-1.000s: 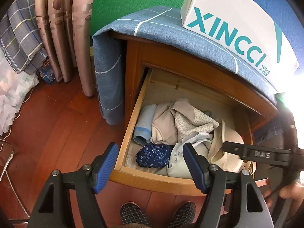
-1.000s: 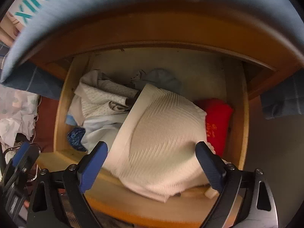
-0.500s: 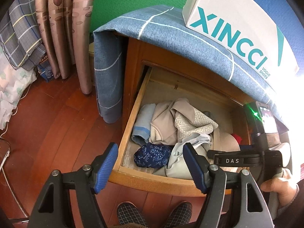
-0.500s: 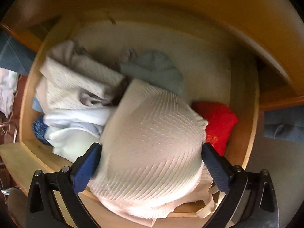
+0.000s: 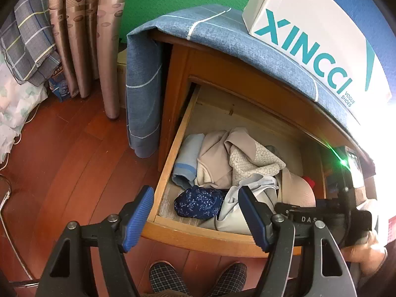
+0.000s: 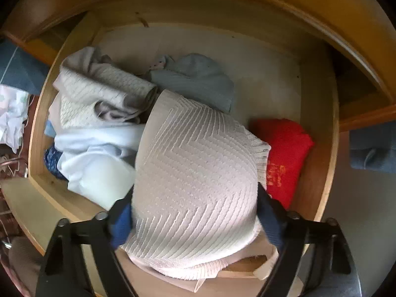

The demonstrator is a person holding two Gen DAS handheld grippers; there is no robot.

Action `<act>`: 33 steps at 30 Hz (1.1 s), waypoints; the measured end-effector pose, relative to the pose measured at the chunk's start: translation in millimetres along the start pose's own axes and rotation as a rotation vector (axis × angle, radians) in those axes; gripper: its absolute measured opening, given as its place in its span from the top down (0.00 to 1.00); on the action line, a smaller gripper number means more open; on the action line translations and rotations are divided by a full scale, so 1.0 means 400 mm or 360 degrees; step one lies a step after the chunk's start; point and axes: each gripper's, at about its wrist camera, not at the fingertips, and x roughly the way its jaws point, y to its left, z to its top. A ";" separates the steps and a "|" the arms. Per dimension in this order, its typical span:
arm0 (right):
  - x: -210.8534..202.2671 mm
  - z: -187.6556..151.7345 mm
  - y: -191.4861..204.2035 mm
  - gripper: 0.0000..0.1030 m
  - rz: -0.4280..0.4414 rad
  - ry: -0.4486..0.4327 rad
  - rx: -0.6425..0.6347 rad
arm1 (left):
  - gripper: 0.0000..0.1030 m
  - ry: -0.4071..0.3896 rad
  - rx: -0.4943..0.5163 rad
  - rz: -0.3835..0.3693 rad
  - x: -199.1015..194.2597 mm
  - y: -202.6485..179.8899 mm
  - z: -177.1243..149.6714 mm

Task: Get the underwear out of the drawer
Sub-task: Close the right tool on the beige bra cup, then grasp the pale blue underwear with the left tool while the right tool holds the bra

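The right gripper (image 6: 195,219) is just closing its jaws onto the cream ribbed underwear (image 6: 198,185) at the frame's lower centre in the drawer (image 6: 319,173), wanting a firm pinch before lifting, while the left gripper (image 5: 198,219) is hanging open and empty.

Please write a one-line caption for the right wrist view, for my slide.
Right gripper closing around a cream ribbed bra cup in the open wooden drawer, beside a red garment.
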 end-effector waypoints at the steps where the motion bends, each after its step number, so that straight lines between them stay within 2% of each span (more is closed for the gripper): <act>1: -0.006 -0.011 -0.006 0.34 0.0019 -0.0008 0.0008 | 0.30 0.0002 0.0002 0.0002 0.001 -0.001 0.001; 5: -0.034 -0.033 -0.027 0.48 0.0058 -0.0066 0.0060 | 0.30 0.0006 0.0000 0.0004 0.003 -0.002 0.001; 8: -0.060 -0.047 -0.049 0.53 0.0084 -0.0131 0.0101 | 0.30 0.0008 -0.0001 0.0005 0.004 -0.004 0.000; 19: -0.196 -0.103 -0.101 0.56 0.0189 -0.0376 0.0252 | 0.30 0.0027 -0.0001 0.0008 0.007 -0.006 0.000; 22: -0.231 -0.128 -0.128 0.56 0.0171 -0.0428 0.0288 | 0.30 0.0066 0.0007 -0.0009 0.015 -0.009 0.001; 26: -0.236 -0.152 -0.154 0.56 0.0200 -0.0460 0.0346 | 0.30 0.0100 0.0102 -0.0055 0.019 -0.036 -0.002; 30: -0.217 -0.149 -0.156 0.56 0.0238 -0.0485 0.0390 | 0.30 0.0158 0.0314 -0.0157 0.026 -0.092 0.003; 33: -0.214 -0.155 -0.159 0.56 0.0251 -0.0494 0.0394 | 0.30 0.0231 0.0437 -0.0191 0.053 -0.122 0.022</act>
